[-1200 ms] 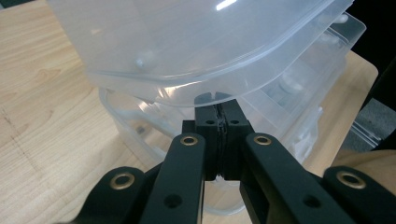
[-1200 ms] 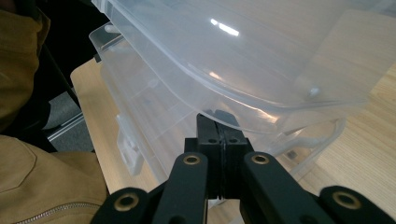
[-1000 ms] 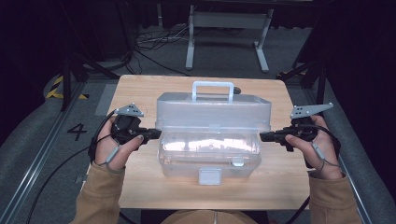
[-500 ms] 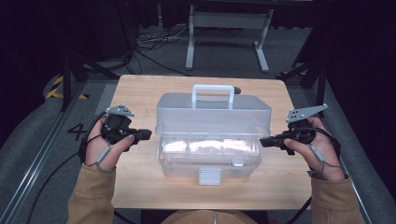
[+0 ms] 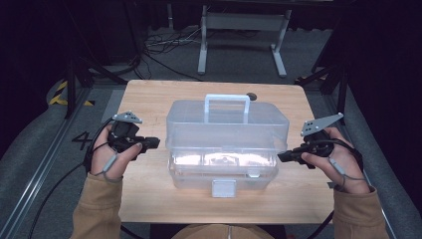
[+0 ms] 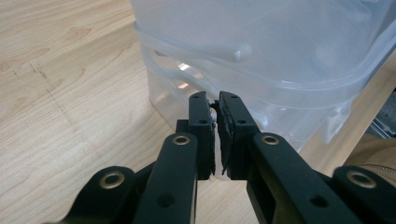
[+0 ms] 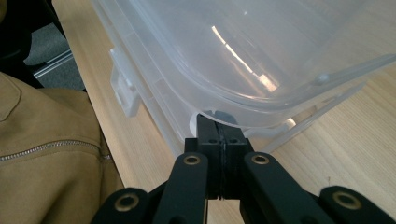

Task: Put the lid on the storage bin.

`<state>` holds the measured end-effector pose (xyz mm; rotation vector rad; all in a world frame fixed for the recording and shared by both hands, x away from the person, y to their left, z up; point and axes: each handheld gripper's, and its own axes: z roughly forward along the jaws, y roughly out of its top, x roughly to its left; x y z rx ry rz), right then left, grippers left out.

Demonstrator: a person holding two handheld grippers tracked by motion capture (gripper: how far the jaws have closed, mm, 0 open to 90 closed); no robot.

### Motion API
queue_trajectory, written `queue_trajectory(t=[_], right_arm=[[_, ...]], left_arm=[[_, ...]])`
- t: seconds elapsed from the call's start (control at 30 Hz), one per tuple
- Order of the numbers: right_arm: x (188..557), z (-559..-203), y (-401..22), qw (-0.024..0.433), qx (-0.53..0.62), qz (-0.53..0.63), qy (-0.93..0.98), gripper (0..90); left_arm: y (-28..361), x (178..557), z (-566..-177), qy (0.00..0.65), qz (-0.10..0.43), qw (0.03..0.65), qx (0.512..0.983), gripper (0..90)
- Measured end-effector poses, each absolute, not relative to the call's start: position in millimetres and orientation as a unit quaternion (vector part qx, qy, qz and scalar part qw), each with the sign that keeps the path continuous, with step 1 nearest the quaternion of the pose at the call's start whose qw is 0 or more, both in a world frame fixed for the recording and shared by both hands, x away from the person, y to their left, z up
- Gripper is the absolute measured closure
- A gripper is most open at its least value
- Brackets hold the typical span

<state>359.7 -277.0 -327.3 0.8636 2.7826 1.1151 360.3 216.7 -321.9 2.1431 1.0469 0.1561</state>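
Right gripper (image 5: pixel 281 157) pressed together, tips tucked under the lid rim of the clear plastic box (image 5: pixel 226 134). Left gripper (image 5: pixel 155 143) parted only a sliver (having just been opening), nothing between, just clear of the box's left end. Box mid-table (image 5: pixel 149 99), lid raised.

The high view looks down the table (image 5: pixel 149 99); both claw views sit close against the clear box (image 5: pixel 226 144).
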Motion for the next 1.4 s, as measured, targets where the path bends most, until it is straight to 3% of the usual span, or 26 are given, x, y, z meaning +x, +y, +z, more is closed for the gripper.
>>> queue_trajectory(t=[1.4], right_arm=[[360.8, -341.3, -270.9, -0.016, 0.256, 0.28, 0.925, 90.0]], left_arm=[[216.8, 366.2, -330.5, 0.406, 0.047, 0.353, 0.842, 83.2]])
